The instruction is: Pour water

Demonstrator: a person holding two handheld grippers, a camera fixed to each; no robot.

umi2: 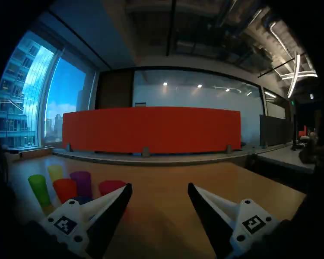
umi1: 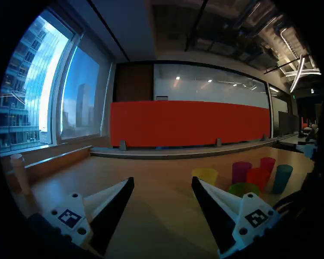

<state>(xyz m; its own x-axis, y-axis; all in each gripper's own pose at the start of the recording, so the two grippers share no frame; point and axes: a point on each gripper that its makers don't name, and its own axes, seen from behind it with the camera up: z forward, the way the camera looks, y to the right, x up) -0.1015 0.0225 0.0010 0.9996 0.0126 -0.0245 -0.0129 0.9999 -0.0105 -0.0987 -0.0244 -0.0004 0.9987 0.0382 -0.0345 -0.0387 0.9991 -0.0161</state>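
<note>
The tabletop [umi1: 162, 207] looks like smooth pale wood with a soft sheen. The coloured cups [umi1: 258, 177] seem translucent plastic, and the red screen [umi1: 188, 123] is matt.

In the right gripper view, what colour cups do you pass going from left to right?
green cup → yellow cup → orange cup → purple cup → pink cup

A wooden desk [umi1: 162, 216] stretches ahead of the left gripper [umi1: 162, 178] to a red screen [umi1: 188, 123] across its far edge. Behind that stands a frosted glass wall [umi1: 205, 84]. Left of the gripper, tall windows [umi1: 41, 99] show blue sky and towers. Up to its right, strip lights [umi1: 298, 73] glow under a dark ceiling [umi1: 231, 30].
</note>
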